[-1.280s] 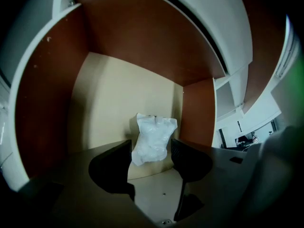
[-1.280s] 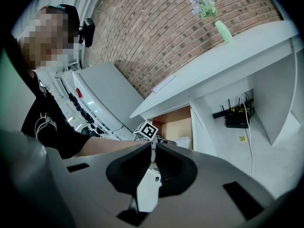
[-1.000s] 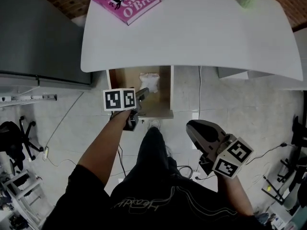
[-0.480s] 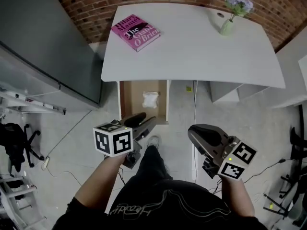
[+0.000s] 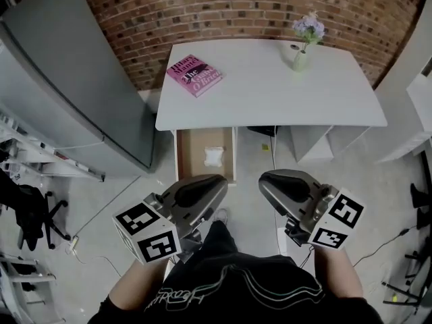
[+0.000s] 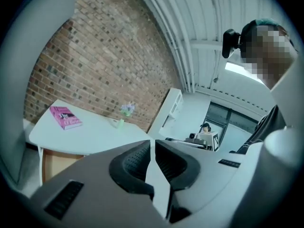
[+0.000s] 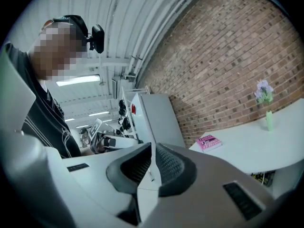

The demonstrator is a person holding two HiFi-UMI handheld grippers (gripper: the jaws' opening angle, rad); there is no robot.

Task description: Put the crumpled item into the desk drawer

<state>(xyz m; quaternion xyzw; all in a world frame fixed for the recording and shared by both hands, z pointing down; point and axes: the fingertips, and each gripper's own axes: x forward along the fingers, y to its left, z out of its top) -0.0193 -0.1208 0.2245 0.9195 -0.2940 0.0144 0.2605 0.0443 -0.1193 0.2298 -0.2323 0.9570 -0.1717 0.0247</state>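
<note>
**Item: crumpled item**. A white wad lying inside the open drawer, towards its right wall and touching neither tool. Judged: the placing is done.

**Left gripper**. Held level and close to the person's body, well apart from the drawer. Its jaws have just been closing and now stand all but together, with only a sliver of gap and nothing between them.

**Right gripper**. Held level beside the left one. Jaws together, empty.

**Step in hand, judged.** Both tools are drawn clear of the drawer. If the drawer is to be pushed shut, meet the middle of its front edge squarely with closed jaws so that it slides straight and does not rack.

**Edges.** The drawer stands out from under the desk towards the person. A tall grey cabinet stands just left of the desk. A white unit sits under the desk's right side.

**Open room.** Bare floor lies between the person and the drawer front. A pink book and a flower vase stand far back on the desk, out of the way.
</note>
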